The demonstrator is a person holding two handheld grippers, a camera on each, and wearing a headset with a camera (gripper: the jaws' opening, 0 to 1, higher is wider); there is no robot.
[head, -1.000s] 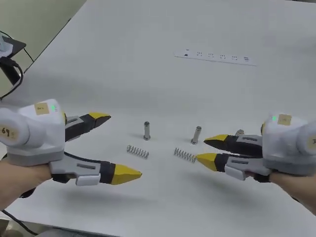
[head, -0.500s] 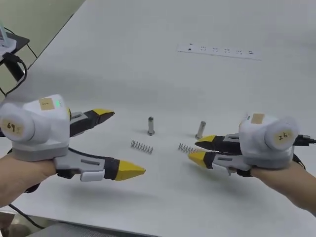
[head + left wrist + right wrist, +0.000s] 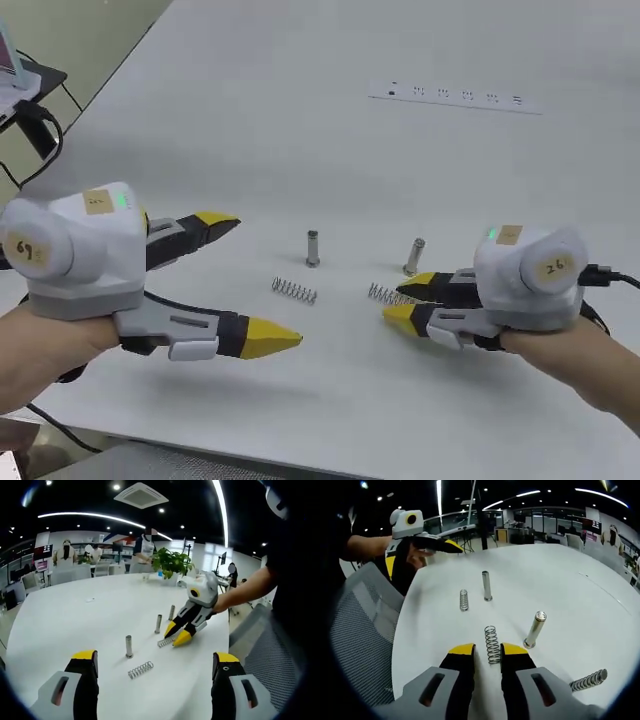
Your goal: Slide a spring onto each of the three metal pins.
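Two loose springs lie on the white table: one spring on the left and another spring on the right. Bare pins stand behind them: one pin and a second pin. A third pin has coils around it. My right gripper is open by a narrow gap, and the near end of the right spring lies between its tips. My left gripper hovers wide open, short of the left spring.
A white power strip lies flat at the far side of the table. The near table edge runs just below both hands. A stand with cables is off the table's left side. People and desks fill the background of the left gripper view.
My right gripper has rolled over and edged left, so its tips now flank the end of the right spring. The left gripper has barely shifted. The head camera moved slightly.
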